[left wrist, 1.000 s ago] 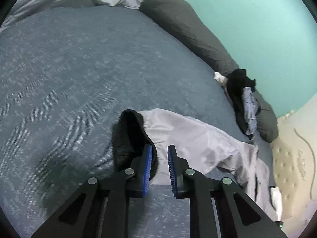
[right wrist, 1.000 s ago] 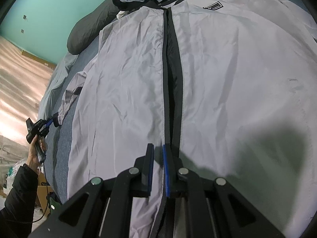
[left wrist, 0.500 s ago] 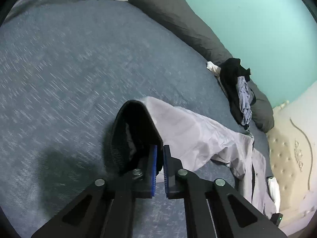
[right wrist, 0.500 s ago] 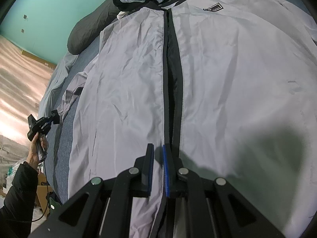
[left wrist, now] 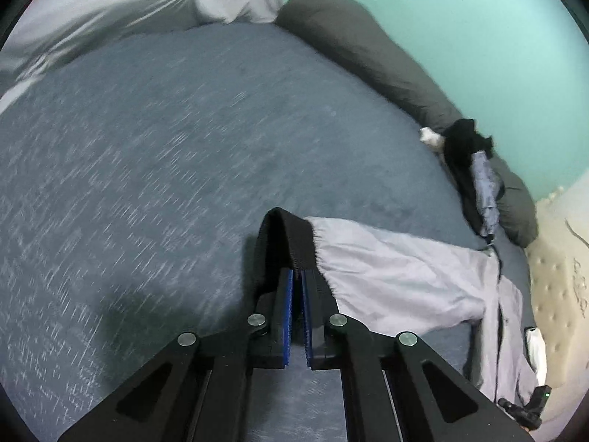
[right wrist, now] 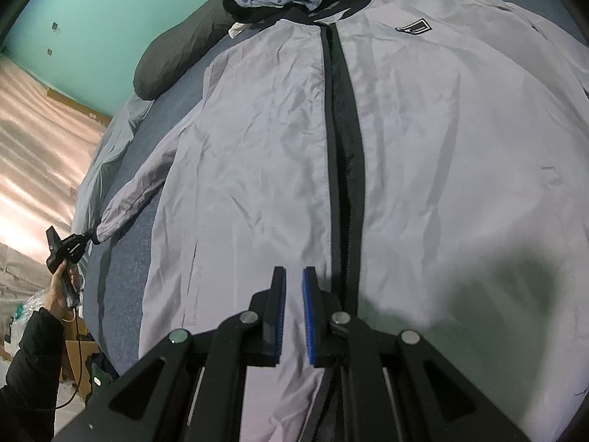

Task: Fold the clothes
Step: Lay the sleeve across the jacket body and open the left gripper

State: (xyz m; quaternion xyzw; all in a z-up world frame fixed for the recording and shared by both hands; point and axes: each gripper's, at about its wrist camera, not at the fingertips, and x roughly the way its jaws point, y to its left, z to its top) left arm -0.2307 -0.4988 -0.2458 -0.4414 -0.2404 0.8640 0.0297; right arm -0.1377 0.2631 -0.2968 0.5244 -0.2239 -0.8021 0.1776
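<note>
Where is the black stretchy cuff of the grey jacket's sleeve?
The black ribbed cuff is pinched in the left gripper, low in the middle of the left wrist view, above the blue-grey bedspread.

A small black rectangular chest patch with a white border sits on the pale grey zip-front jacket, but its white marking is too small to read. The cream padded headboard bears a stitched curling motif, not legible as lettering.
</note>
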